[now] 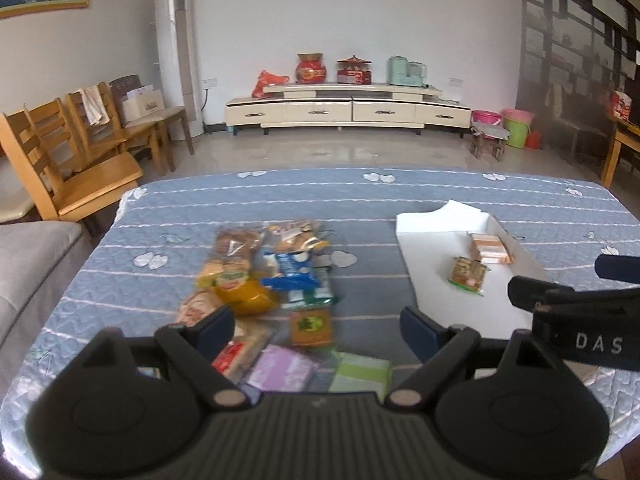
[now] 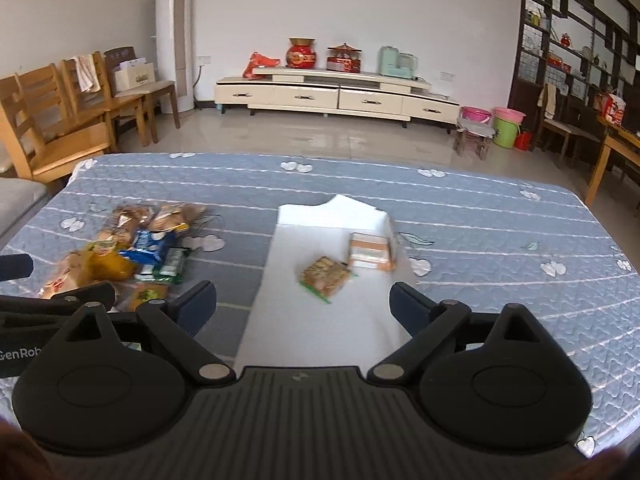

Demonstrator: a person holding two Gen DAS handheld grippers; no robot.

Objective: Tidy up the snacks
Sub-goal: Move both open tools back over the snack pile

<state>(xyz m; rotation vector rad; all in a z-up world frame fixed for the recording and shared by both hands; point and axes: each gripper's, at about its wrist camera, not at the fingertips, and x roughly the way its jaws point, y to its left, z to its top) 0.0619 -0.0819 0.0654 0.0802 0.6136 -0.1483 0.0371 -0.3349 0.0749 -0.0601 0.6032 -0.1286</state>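
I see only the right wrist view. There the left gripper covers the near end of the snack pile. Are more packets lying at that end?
Observer: Yes. A purple packet lies flat on the cloth there.
Operator: Is anything beside it?
Observer: A light green packet lies just to its right in the left wrist view.
Operator: Does the left gripper hold a packet?
Observer: No. The left gripper is open and has nothing in its grip; it is above those packets.
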